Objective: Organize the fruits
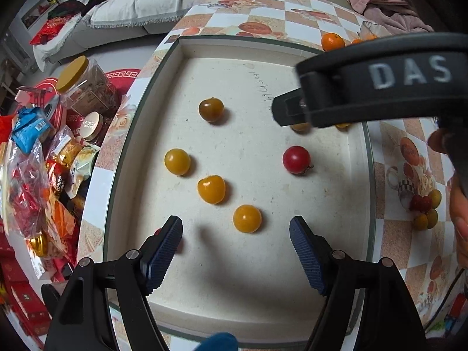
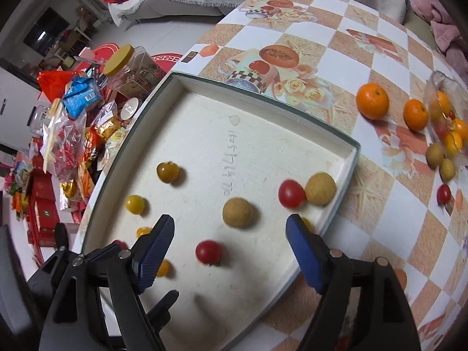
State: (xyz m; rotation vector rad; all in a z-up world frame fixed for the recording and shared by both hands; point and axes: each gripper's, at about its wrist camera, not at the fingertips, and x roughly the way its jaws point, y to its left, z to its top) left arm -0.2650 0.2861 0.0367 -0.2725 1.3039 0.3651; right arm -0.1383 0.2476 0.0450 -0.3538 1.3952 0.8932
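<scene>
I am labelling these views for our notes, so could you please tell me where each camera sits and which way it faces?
Left wrist: on the left gripper, looking steeply down into the white tray; its open blue fingers show, plus the right gripper's black body.
Right wrist: on the right gripper, looking down at the tray's right part and the oranges; its open fingers show.
Shared: the tray, a red tomato.

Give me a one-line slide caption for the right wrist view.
Open right gripper poised over a white tray of cherry tomatoes, two oranges beyond.
</scene>
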